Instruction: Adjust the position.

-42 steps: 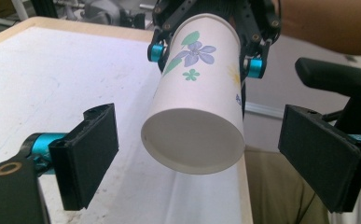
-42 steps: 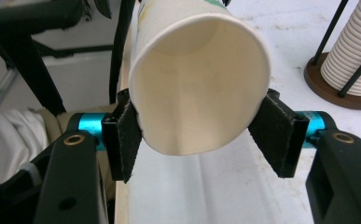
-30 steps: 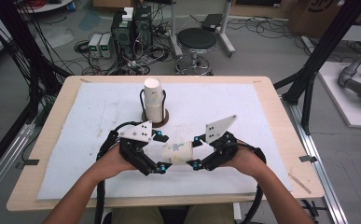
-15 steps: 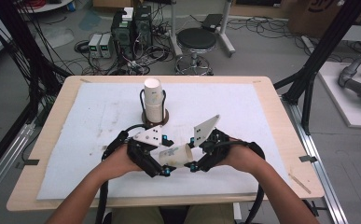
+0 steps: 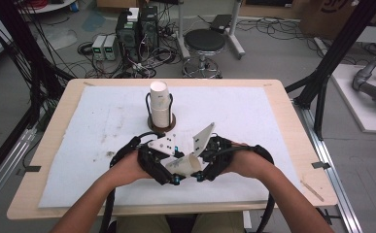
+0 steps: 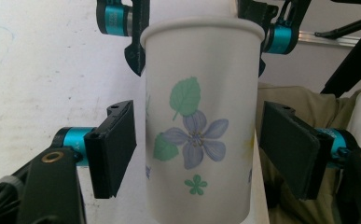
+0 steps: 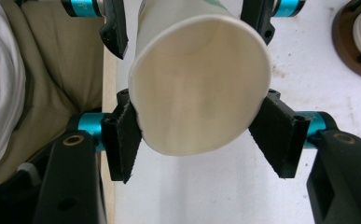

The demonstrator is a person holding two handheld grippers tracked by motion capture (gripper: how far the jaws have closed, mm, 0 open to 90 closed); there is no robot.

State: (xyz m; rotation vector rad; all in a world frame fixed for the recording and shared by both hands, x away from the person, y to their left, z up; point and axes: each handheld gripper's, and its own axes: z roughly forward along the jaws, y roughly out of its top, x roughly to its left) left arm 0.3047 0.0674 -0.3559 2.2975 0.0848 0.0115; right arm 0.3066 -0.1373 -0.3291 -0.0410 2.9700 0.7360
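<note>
we hold a paper cup (image 5: 188, 165) on its side between the two grippers, low over the white mat (image 5: 253, 116) near the front edge of the table (image 5: 282, 94), about midway along it. the right gripper (image 5: 201, 174) clamps the cup near its open mouth: in the right gripper view its black pads (image 7: 122, 140) press both sides of the rim and squeeze the mouth (image 7: 199, 84) into an oval. the left gripper (image 5: 175, 178) faces it from the other side, around the cup's bottom end. its jaws have just been closing, with the cup between them. in the left gripper view the flowered cup (image 6: 199, 126) stands between the left gripper's (image 6: 197, 154) pads; the left pad (image 6: 113, 147) sits at the cup's wall, while the other pad (image 6: 288, 147) stands just clear of it, so this gripper is open around the cup and not yet pressing it. farther back, near the middle of the mat, a stack of cups (image 5: 160, 104) stands upright in a wire holder on a round wooden base (image 5: 162, 122), well apart from our hands.
</note>
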